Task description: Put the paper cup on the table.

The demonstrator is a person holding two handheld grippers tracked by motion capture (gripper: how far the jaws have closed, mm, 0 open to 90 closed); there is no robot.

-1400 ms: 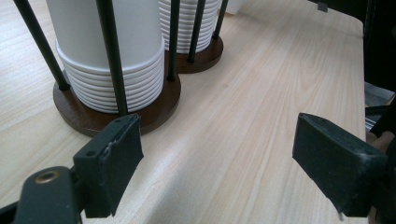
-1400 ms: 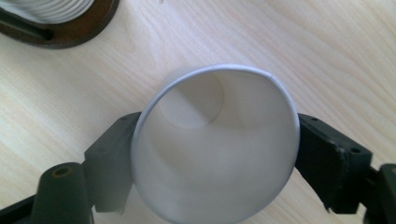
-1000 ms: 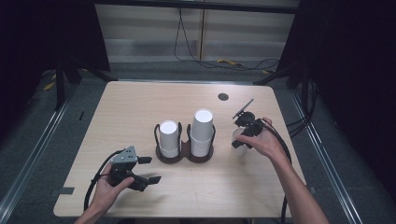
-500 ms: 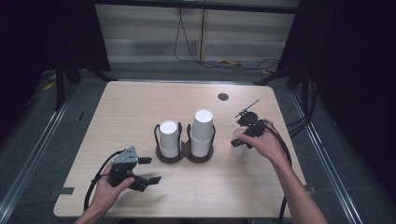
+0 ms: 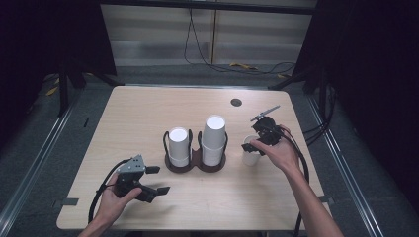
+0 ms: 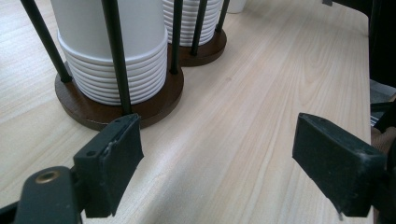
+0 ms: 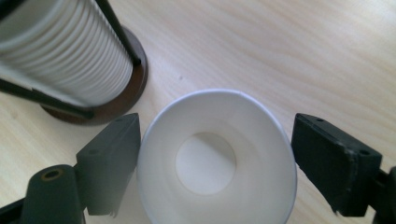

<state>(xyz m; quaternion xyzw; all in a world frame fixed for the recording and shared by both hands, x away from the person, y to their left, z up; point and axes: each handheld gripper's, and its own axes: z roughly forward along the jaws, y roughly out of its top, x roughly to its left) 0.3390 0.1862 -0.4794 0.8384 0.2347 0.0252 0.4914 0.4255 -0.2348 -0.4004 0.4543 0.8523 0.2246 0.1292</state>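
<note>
I am holding my right tool point(image 5: 253, 146) around a smooth white paper cup point(image 7: 217, 156) that is standing upright on the pale wood-grain counter point(image 5: 148, 113), just beside the dark round-based wire holder point(image 5: 195, 163) with its ribbed cup stacks. Its flat black jaws, which have just been closing a little, are flanking the round rim, the right one clear of it. My left tool point(image 5: 157, 180) is resting apart and empty, near the holder.

A wooden worktop point(image 5: 148, 108) held a dark two-ring holder point(image 5: 195, 163) with two stacks of white cups. Right of it, the right gripper point(image 5: 254, 143) hovered over a single white cup point(image 5: 249, 157). The left gripper point(image 5: 159, 180) rested near left.
</note>
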